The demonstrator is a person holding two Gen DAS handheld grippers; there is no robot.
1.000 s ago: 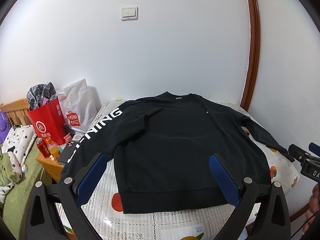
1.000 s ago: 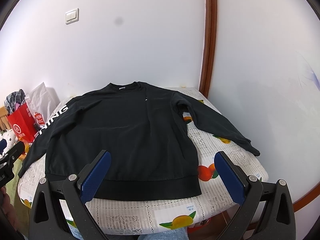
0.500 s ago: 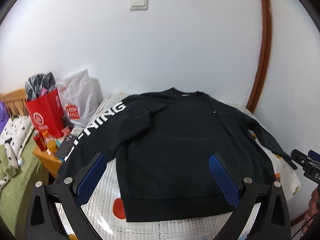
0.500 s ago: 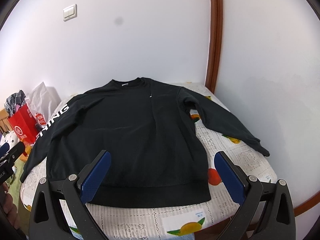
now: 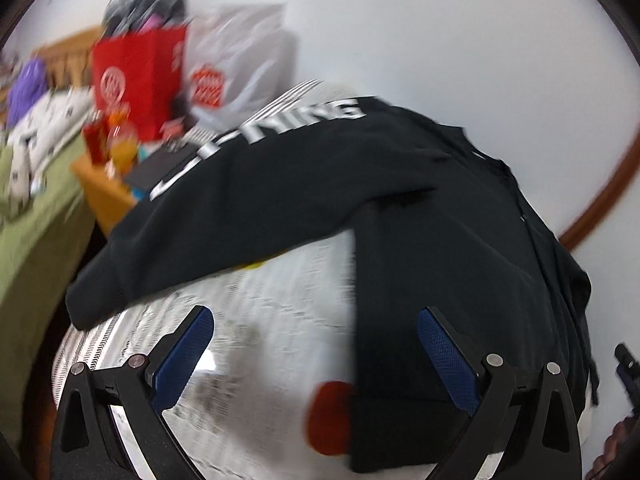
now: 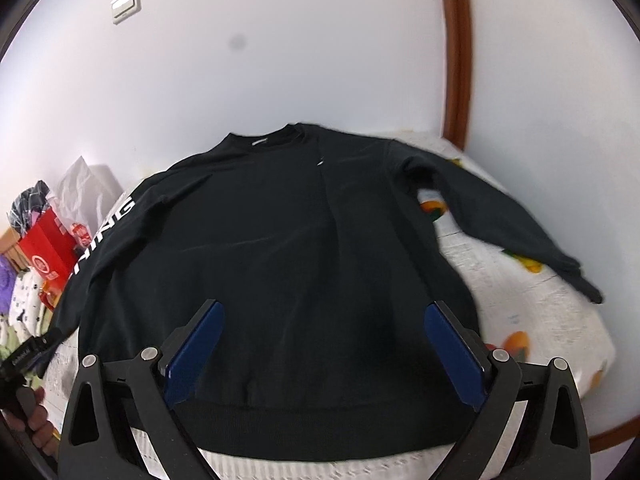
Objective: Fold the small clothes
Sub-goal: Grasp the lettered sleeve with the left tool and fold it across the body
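Black sweatshirt (image 6: pixel 288 264) is laid flat on the bed (image 6: pixel 532 332), nothing folded yet. The left tool (image 5: pixel 316 356), spread and empty, has been swung toward the lettered sleeve (image 5: pixel 248 176); the right tool (image 6: pixel 324 356), also released, has been lowered over the hem, so a sleeve fold is likely.

left wrist cam low over bed's left edge, tilted, blurred, facing sleeve; right wrist cam above hem, facing wall; both share the black sweatshirt (image 5: pixel 460 240) (image 6: pixel 280 260)

Left wrist view blurs the bags (image 5: pixel 140 76) (logos unreadable) behind the sweatshirt (image 5: pixel 440 220)
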